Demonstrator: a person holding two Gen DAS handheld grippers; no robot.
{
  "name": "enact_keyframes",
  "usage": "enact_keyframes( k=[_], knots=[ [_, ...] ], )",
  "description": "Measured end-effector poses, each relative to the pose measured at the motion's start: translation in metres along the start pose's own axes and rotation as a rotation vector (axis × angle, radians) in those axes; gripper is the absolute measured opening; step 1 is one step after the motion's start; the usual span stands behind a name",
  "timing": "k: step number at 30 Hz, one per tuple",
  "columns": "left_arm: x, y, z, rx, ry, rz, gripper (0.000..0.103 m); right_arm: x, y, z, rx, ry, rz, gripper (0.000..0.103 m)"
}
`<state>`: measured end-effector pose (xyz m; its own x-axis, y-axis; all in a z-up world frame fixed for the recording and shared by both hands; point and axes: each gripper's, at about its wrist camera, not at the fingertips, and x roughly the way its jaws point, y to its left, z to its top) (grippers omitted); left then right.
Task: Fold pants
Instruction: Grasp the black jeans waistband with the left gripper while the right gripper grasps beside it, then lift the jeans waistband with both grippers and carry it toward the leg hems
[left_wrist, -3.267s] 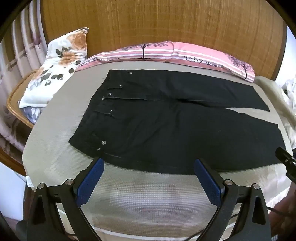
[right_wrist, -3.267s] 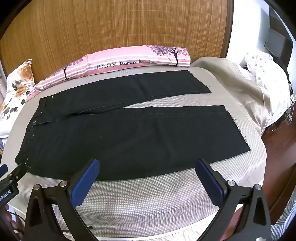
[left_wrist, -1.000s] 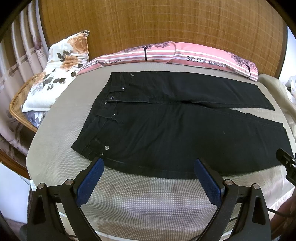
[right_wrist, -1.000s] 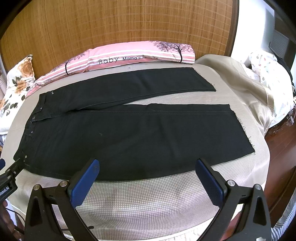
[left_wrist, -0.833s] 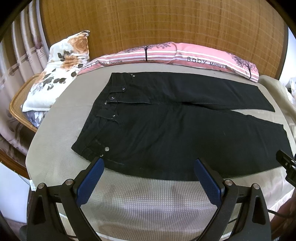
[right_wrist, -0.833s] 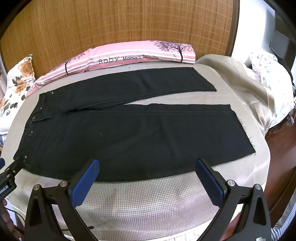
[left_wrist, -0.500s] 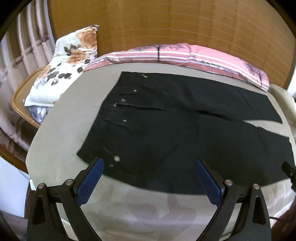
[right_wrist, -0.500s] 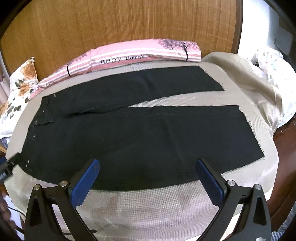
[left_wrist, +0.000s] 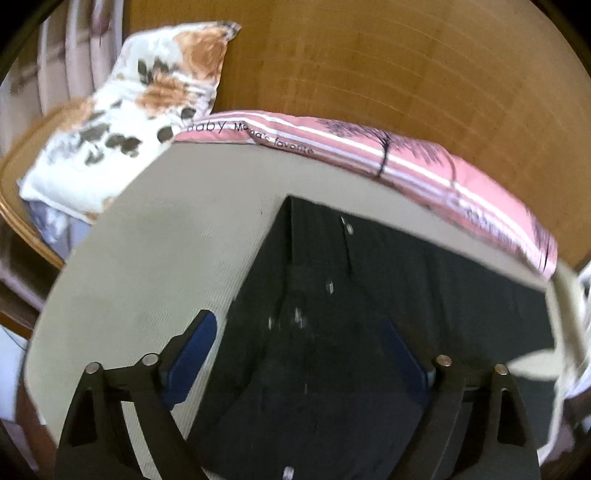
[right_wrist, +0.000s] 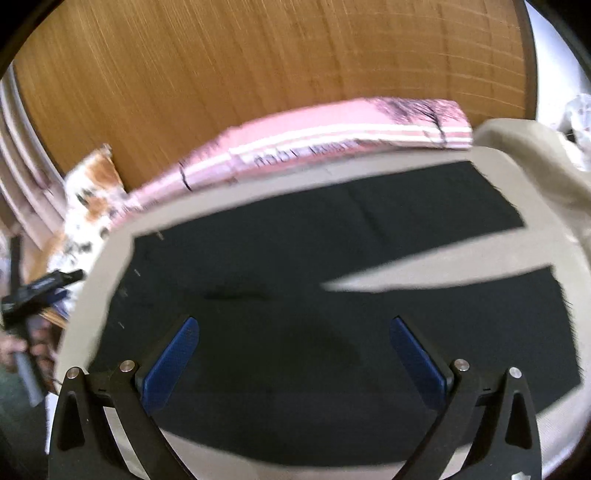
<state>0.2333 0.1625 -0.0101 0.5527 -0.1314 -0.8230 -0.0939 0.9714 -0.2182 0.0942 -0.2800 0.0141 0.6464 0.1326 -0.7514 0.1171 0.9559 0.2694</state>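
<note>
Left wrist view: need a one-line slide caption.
Open left gripper, jaws just narrowing with nothing pinched, over the waist of black pants lying flat on the bed.

Both tongs — left (left_wrist: 301, 354), right (right_wrist: 293, 354) — now over pants (right_wrist: 295, 266).

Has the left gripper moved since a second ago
Yes. The left gripper has gone forward over the black pants; its jaws, just closing a little, now frame the waistband instead of the bare bed cover at the pants' near edge.

We are seeing matt black cloth pants (left_wrist: 388, 332) lying on a beige woven bed cover (left_wrist: 166, 266), under a glossy wooden headboard (right_wrist: 258, 66).
</note>
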Motion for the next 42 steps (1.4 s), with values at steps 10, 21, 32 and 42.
enact_keyframes(
  k=[10,21,32,42],
  knots=[
    [0.116,0.039,0.071,-0.165,0.175,-0.261,0.049,0.074,0.014,0.023,0.090,0.116,0.095,0.103],
    [0.179,0.047,0.088,-0.177,0.261,-0.375,0.029,0.128,0.030,0.029,0.060,0.197,0.058,0.103],
    [0.197,0.039,0.100,-0.157,0.281,-0.481,0.025,0.144,0.038,0.027,0.015,0.216,0.056,0.103],
    [0.223,0.032,0.108,-0.167,0.300,-0.513,0.024,0.154,0.036,0.032,0.013,0.227,0.055,0.103]
  ],
)
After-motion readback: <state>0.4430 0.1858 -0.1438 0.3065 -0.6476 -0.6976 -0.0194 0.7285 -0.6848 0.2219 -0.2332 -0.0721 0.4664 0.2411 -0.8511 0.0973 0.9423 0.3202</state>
